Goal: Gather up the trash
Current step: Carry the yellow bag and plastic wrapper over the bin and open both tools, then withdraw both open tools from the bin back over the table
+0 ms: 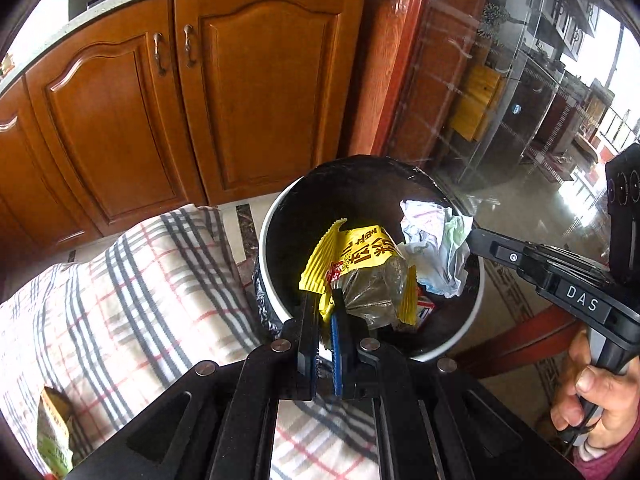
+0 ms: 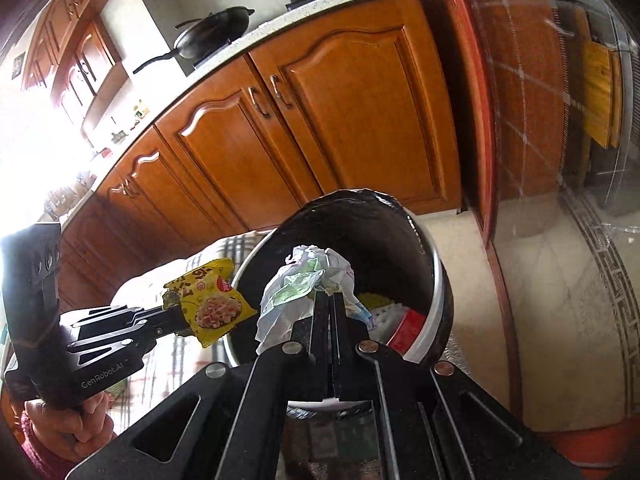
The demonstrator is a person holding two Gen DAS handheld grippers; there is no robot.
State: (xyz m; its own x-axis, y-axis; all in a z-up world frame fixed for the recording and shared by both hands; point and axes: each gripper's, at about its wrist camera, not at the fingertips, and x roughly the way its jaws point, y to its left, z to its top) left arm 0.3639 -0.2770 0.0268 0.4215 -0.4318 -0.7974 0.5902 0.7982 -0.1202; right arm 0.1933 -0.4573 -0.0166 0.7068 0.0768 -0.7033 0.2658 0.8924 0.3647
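Left gripper (image 1: 326,300) clamped on yellow snack wrapper (image 1: 360,256), frame centre, over black-lined bin (image 1: 272,216). Right gripper (image 2: 329,300) pinches crumpled paper wad (image 2: 308,280), centre, above same bin.

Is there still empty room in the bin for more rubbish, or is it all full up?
Room remains. Inside the bin, the dark far wall, towards the cabinets, is bare. It is crowded over the near rim: the left gripper holds the yellow packet and the right gripper holds the crumpled paper there, above a red-and-white scrap at the bottom.
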